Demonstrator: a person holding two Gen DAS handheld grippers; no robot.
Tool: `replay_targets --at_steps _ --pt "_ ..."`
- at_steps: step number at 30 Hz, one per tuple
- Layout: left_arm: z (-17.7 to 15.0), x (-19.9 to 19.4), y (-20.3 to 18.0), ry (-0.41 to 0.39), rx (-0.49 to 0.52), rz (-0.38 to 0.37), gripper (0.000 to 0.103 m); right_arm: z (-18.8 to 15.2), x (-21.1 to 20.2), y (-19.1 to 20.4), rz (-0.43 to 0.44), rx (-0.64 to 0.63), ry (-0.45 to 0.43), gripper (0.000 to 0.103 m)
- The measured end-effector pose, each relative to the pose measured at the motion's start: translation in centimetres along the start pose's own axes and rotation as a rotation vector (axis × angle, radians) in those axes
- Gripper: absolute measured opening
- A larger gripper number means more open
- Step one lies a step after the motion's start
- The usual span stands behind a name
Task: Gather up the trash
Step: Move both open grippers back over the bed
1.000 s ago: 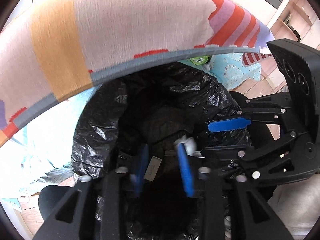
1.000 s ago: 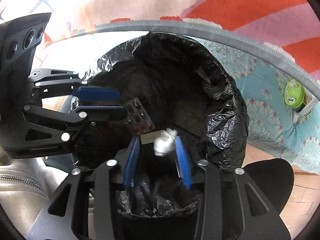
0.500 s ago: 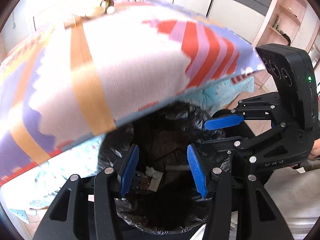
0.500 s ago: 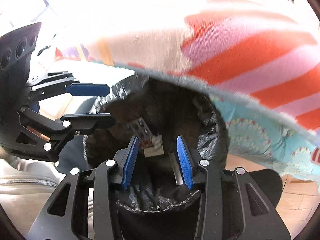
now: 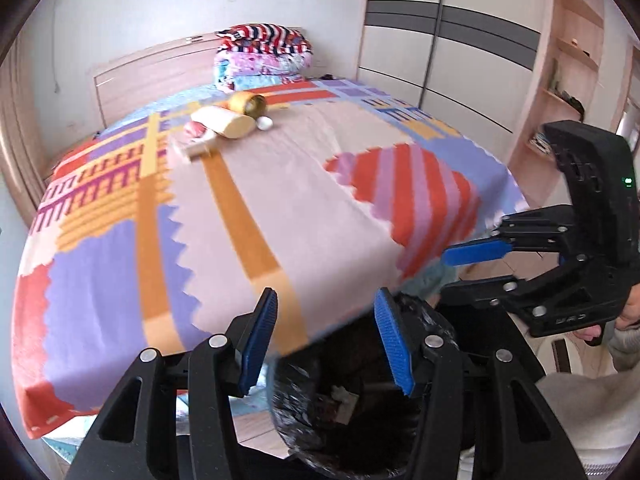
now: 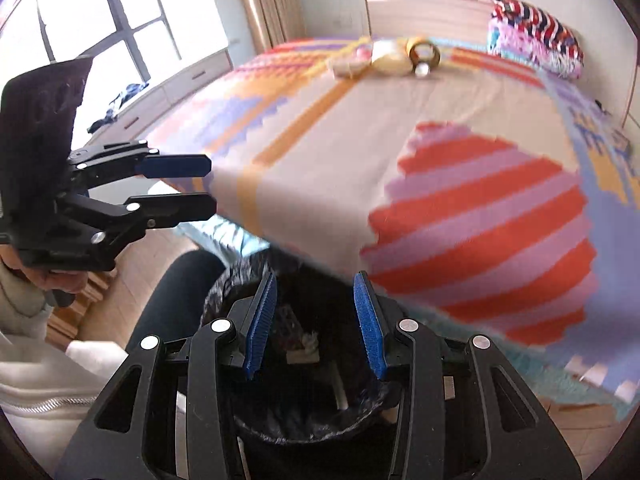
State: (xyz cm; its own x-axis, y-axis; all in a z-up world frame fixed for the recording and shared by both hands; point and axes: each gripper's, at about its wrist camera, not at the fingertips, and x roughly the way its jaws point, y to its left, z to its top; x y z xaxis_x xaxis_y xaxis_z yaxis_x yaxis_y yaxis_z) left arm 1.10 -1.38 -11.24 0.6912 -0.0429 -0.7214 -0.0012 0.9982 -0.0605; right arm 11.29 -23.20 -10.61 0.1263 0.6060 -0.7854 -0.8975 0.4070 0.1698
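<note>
- The left gripper [image 5: 326, 338] hangs above the bin [image 5: 304, 408], at the foot of the bed [image 5: 248, 208]. Its blue fingers [image 5: 260, 338] stand apart with nothing between them.
- The right gripper [image 6: 316, 320] is also over the bin [image 6: 224, 292]. Its blue fingers [image 6: 370, 324] are released too, and nothing is held.
- Each gripper shows in the other's view: the right one [image 5: 472, 268] at the right edge, the left one [image 6: 188, 184] at the left edge. Both have the jaws parted and hold nothing.
- The bin is lined with a black bag [image 5: 292, 380]. It stands on the floor just beside the edge of the bed.
- Inside the bin lie some pieces of trash: a small white scrap [image 5: 344, 398] and a dark blister pack [image 6: 289, 318] beside it.
- More trash [image 5: 224, 122] lies far up the bed, on the patterned cover: a yellowish roll, a round tin-like thing on its side, a small white ball and a pale wrapper. They lie close together, partly touching. This part is blurred, so I cannot tell more.
- Behind them, folded blankets [image 5: 264, 56] are stacked at the headboard.
- A hand [image 6: 52, 280] in a light sleeve holds the left gripper.
</note>
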Motion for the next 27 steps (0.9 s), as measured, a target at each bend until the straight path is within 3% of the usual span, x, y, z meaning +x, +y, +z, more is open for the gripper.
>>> replay_targets --at_steps 5,9,11,27 --pt "1.8 0.5 1.6 -0.018 -0.011 0.040 0.049 2.1 -0.2 -0.7 -0.012 -0.010 -0.051 0.040" --pt "3.0 0.9 2.7 -0.030 -0.017 0.079 0.063 3.9 0.3 -1.6 -0.020 -0.013 -0.064 0.040" --pt "3.7 1.4 3.0 -0.031 -0.006 0.087 0.065 4.7 0.7 -1.9 -0.028 -0.022 -0.070 0.040" --pt "9.1 5.6 8.0 -0.025 -0.066 0.136 0.068 11.9 4.6 -5.8 -0.128 -0.039 -0.111 0.040"
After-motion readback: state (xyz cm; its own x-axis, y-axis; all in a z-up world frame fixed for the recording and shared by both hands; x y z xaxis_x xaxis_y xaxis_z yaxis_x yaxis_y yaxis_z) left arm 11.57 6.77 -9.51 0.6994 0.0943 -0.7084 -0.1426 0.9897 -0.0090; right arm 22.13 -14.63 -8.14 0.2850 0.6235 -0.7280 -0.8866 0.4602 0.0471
